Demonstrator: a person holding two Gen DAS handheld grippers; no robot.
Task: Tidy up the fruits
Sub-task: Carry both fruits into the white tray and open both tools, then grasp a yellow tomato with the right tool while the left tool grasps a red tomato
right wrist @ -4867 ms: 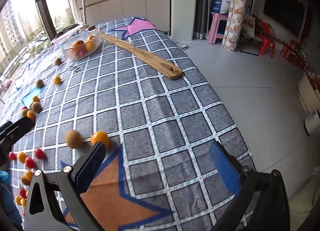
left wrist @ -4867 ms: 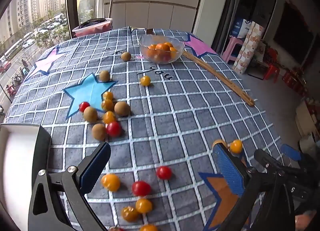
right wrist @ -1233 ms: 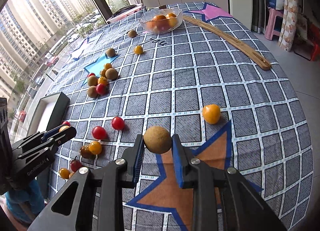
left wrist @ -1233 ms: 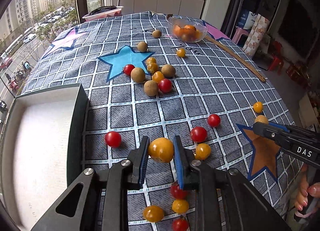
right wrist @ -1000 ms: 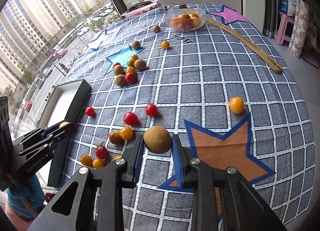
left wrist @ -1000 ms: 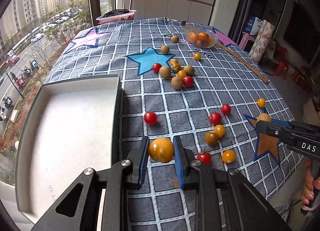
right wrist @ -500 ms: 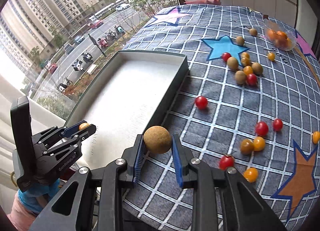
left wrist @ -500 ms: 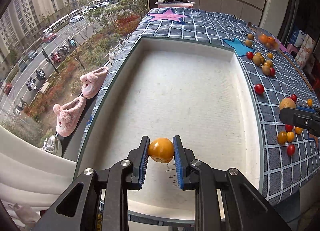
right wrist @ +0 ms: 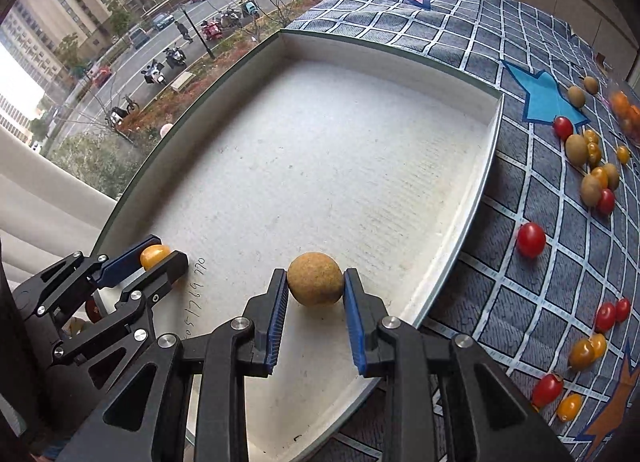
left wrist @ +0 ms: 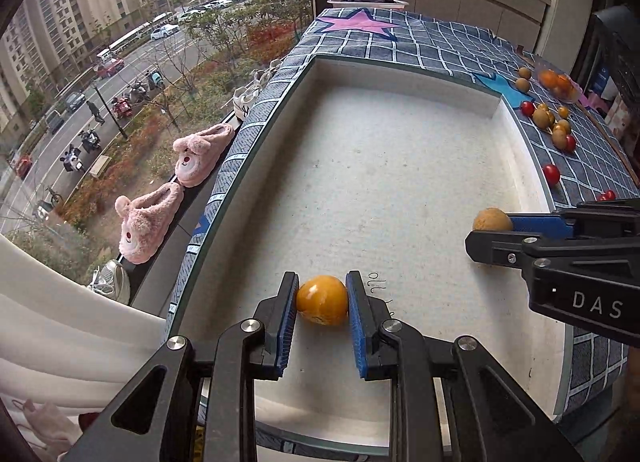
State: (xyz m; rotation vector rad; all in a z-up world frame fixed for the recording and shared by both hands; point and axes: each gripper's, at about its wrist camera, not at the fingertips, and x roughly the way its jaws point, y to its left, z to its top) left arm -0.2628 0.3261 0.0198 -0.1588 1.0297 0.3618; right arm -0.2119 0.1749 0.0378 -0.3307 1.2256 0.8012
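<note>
My left gripper (left wrist: 322,302) is shut on a yellow-orange tomato (left wrist: 322,300) low over the near end of the white tray (left wrist: 400,73). My right gripper (right wrist: 315,282) is shut on a brown round fruit (right wrist: 315,278) over the tray's near right part. In the left wrist view the right gripper (left wrist: 490,223) comes in from the right with the brown fruit (left wrist: 492,219). In the right wrist view the left gripper (right wrist: 154,258) holds the tomato (right wrist: 154,256) at the tray's (right wrist: 490,141) near left corner.
Several red, yellow and brown fruits (right wrist: 592,181) lie on the checked cloth (right wrist: 520,262) right of the tray. A glass bowl of oranges (left wrist: 558,83) stands at the far right. The window sill with pink slippers (left wrist: 200,153) runs along the left.
Both grippers have carried their fruits from the cloth over the tray and come lower and closer to its floor. Both stay shut on their fruits.
</note>
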